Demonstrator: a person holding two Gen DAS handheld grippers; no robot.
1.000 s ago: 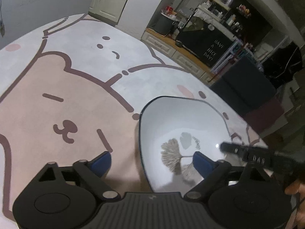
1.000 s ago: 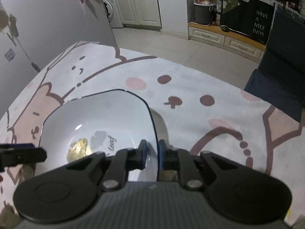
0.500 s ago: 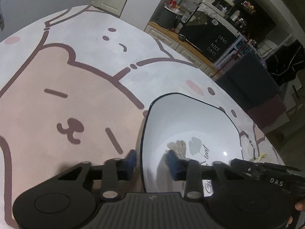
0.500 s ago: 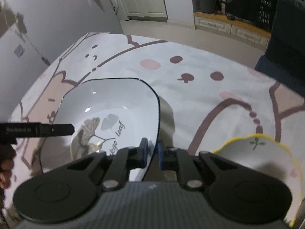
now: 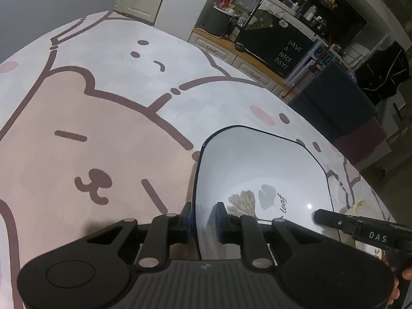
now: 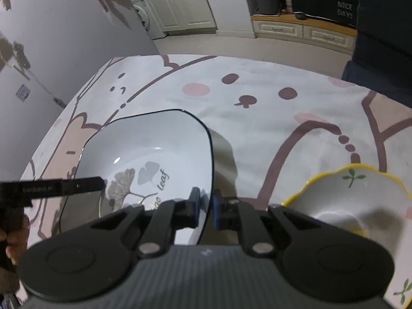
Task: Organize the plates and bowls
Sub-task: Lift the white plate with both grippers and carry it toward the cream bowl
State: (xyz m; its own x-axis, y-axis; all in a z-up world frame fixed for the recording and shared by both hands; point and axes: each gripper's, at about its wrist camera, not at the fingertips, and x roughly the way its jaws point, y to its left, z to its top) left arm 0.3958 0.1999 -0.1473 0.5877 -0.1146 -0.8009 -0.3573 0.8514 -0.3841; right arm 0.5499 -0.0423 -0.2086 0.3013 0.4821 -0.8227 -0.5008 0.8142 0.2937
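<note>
A white square-ish bowl (image 5: 257, 170) with a dark rim and a leaf print is over the cartoon mat. My left gripper (image 5: 204, 216) has the bowl's left rim between its jaws, which are closing; the outer pad is at the rim and a strip of white shows before the inner pad. My right gripper (image 6: 205, 207) is shut on the right rim of the same bowl (image 6: 154, 149). Each gripper's black finger shows across the bowl in the other wrist view. A yellow-rimmed scalloped plate (image 6: 347, 198) with green sprigs lies just right of the right gripper.
The pink and white cartoon mat (image 5: 103, 118) covers the surface all around. A grey wall (image 6: 64, 38) stands to the left. Cream cabinets (image 6: 303, 29) and a dark blue box (image 6: 381, 51) stand beyond the mat's far edge.
The left jaws have gone from wide apart to narrow around the bowl's left rim. The right wrist view has shifted with the bowl, and the yellow-rimmed plate has come into it.
</note>
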